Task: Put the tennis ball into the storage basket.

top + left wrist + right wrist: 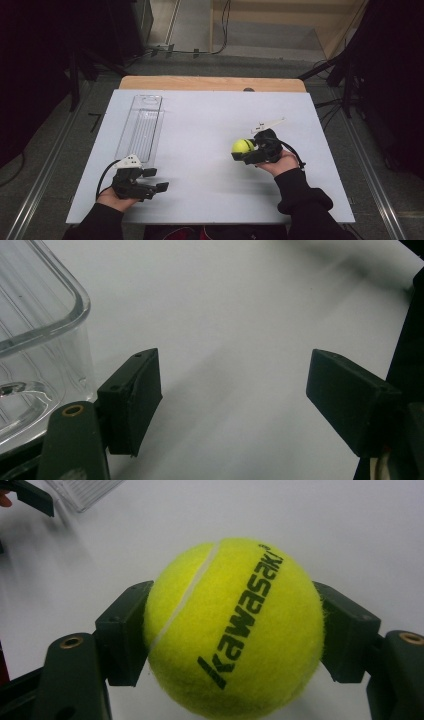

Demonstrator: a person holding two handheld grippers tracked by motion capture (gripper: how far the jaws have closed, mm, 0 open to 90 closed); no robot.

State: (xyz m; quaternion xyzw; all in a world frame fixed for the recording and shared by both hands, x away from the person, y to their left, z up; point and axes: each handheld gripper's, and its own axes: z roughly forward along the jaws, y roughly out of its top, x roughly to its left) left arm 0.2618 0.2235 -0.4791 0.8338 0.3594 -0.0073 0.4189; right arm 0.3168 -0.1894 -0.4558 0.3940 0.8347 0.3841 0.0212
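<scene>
The clear plastic tray (141, 127) lies lengthwise in the left half of the high view, its far end toward the upper left; I see nothing in it. In my left gripper view its rounded corner (40, 330) sits at the left edge, just beside my left-hand jaw.

My left gripper (155, 180) rests low at the lower left of the high view, jaws wide apart with bare board between them (235, 400). My right gripper (241, 150), right of centre, is clamped on the yellow tennis ball (243, 145); in my right gripper view the ball (235, 630) sits squarely between both pads, black lettering facing the camera.

The white board (210, 115) covers a wooden table (210, 82), whose edge shows along the top. Grey floor (60, 130) surrounds it, with cables (330, 107) at the upper right and dark curtains (30, 60) on both sides.
</scene>
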